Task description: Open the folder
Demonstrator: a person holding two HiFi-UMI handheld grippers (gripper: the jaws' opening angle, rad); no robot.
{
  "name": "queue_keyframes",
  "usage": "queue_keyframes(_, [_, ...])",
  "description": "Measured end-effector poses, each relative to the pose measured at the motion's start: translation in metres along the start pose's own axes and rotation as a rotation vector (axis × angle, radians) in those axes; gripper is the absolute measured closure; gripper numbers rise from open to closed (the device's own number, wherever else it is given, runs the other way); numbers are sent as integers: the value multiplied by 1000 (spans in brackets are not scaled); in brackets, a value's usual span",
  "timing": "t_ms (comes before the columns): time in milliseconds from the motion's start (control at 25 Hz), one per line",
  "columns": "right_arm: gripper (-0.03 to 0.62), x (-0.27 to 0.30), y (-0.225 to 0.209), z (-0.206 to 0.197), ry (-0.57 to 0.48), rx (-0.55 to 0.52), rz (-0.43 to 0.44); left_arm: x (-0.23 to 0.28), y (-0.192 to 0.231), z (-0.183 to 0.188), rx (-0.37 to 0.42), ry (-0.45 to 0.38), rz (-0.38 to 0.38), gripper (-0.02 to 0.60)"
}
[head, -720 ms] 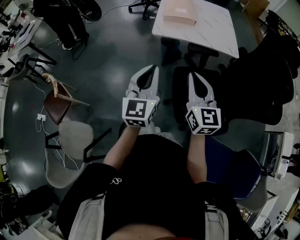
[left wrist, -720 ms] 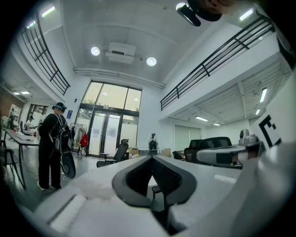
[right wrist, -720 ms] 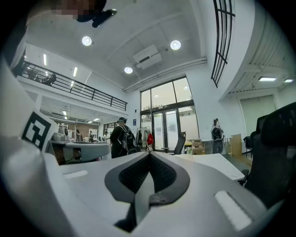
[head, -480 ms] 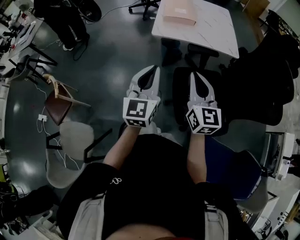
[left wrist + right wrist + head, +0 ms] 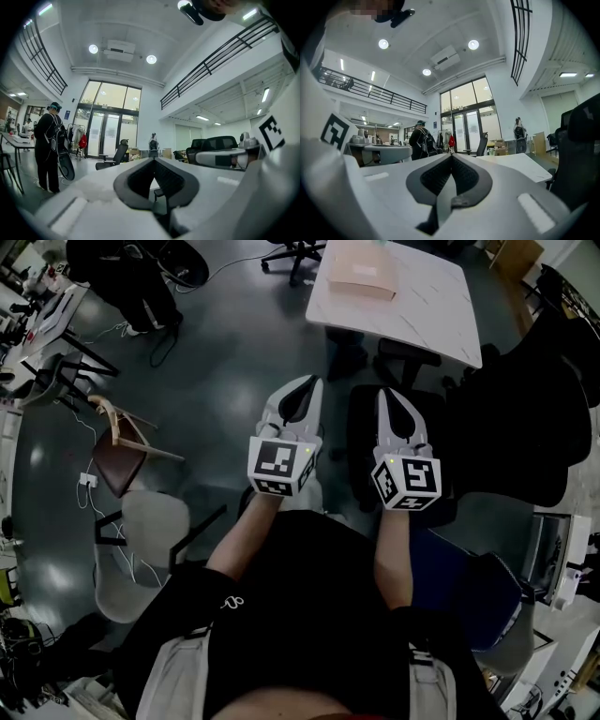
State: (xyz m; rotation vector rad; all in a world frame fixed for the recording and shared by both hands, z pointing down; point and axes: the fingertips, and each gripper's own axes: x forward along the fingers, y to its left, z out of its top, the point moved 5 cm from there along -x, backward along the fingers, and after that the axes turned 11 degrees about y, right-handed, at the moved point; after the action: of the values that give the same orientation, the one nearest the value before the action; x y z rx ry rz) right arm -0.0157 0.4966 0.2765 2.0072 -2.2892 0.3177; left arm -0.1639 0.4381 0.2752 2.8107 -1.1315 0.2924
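Head view: two white claws, left claw and right claw, side by side over the floor, well apart from the one flat beige folder on the white counter; one black office chair stands between. Left gripper view: tips together, nothing held. Right gripper view: tips together, nothing held, counter ahead.

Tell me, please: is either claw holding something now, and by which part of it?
Nothing is held. The left claw and the right claw are both shut, tips together, with nothing between them.
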Motion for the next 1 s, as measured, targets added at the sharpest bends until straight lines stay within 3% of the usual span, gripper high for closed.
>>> queue_keyframes(320, [603,56,-29,4,29,-33,15,61,31,-1,-36,6,1,581])
queue_keyframes(560, [603,133,-62,22,26,-37,22,132,76,12,-40,11,0,581])
queue_keyframes(1000, [603,288,-98,34,104,-1,27,263,174,18,-66,117,-31,581])
